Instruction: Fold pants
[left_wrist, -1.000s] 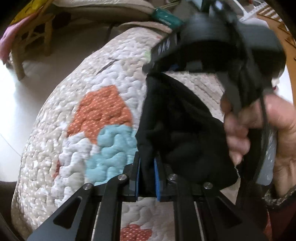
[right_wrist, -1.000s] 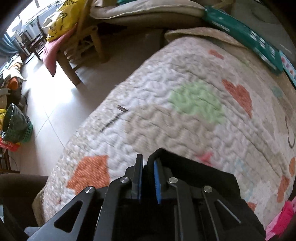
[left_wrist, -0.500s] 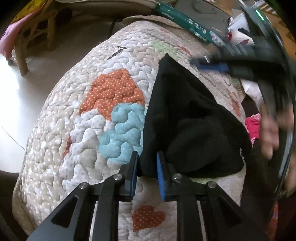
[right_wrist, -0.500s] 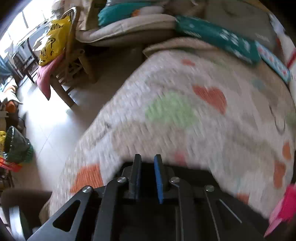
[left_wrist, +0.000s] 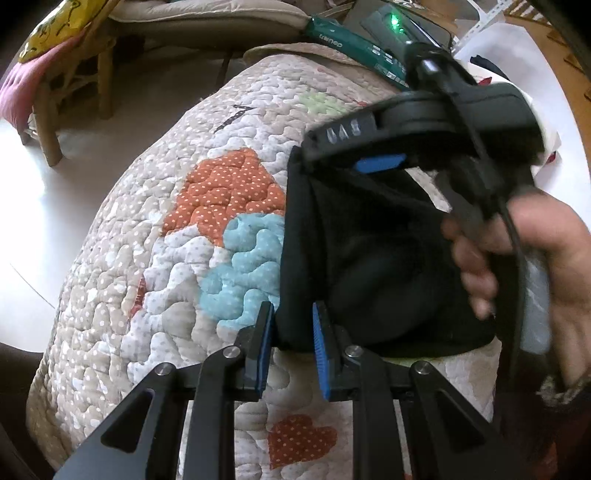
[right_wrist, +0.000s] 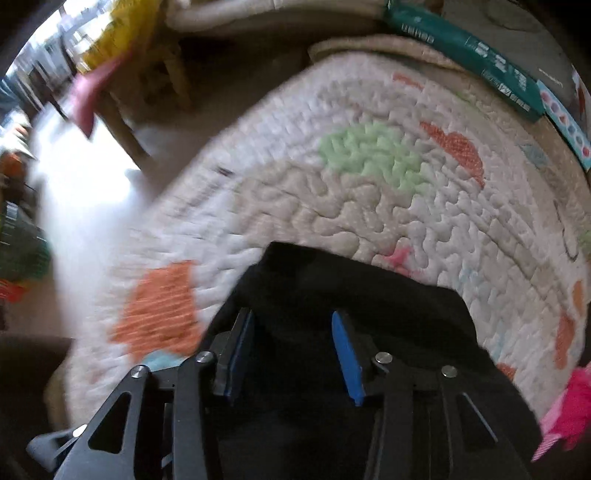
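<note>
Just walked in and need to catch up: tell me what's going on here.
A person is folding black pants on a quilted bed cover, a gripper in each hand. The left gripper has a corner of the fabric between its partly open fingers. The right gripper is open over the bundled pants.

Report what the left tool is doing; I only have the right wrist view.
Observer: The left tool has the near corner of the folded black pants between its fingers; I cannot tell whether it grips.
Operator: Say where my right tool sits.
Observer: The right tool is at the far edge of the pants, jaws apart, held by a bare hand.
Operator: Name what lies nearest you.
Observer: An orange heart on the quilt, just in front of the pants.
</note>
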